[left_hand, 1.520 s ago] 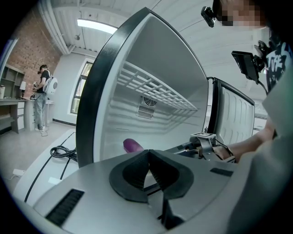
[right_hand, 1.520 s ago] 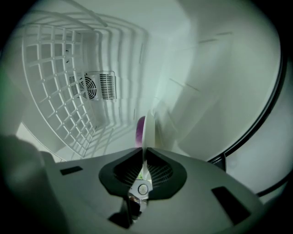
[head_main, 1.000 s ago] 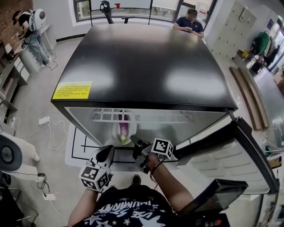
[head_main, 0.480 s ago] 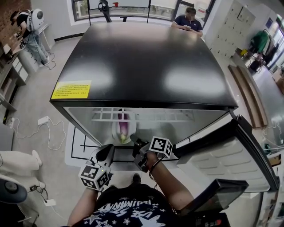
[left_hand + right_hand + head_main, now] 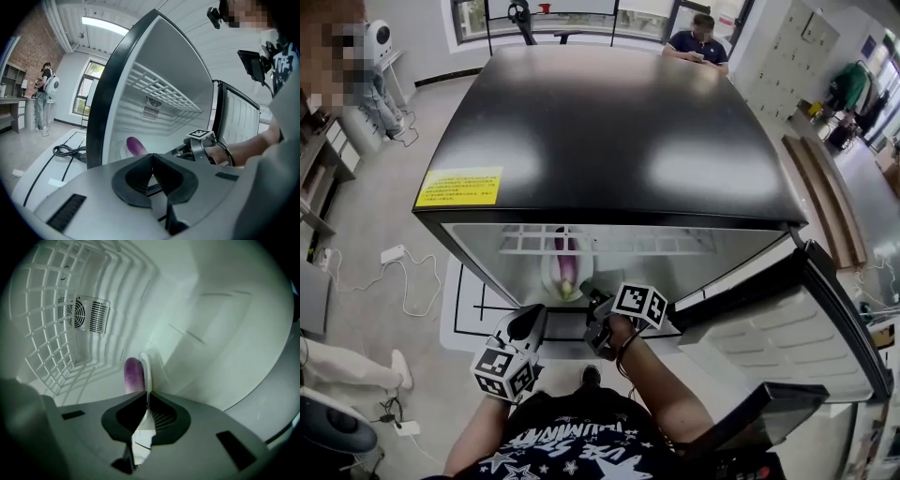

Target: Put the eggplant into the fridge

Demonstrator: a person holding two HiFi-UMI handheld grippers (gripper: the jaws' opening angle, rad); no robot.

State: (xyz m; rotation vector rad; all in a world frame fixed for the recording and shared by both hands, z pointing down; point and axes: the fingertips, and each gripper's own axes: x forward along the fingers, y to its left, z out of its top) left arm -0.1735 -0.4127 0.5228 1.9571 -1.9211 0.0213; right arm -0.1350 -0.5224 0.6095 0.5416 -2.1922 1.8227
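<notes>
Pushed forward a touch: my right gripper and the plate sit deeper in the fridge.
Outside, my left gripper has jaws pressed together, empty; right jaws pinch the plate rim, eggplant lying on it inside. I'd let go next.

**Room around you, head and left gripper views.** A smooth grey floor runs out on every side of you. On the far wall, dark-framed windows let in daylight, and a seated person is just below them. To your right stand pale lockers. Long wooden boards lie on the floor nearer you. To your left are open shelves, a brick wall and a standing person wearing a white backpack. A white power strip and its cables lie on the floor. Near your feet is a white floor mat marked with black lines. A ceiling strip light glows overhead.
</notes>
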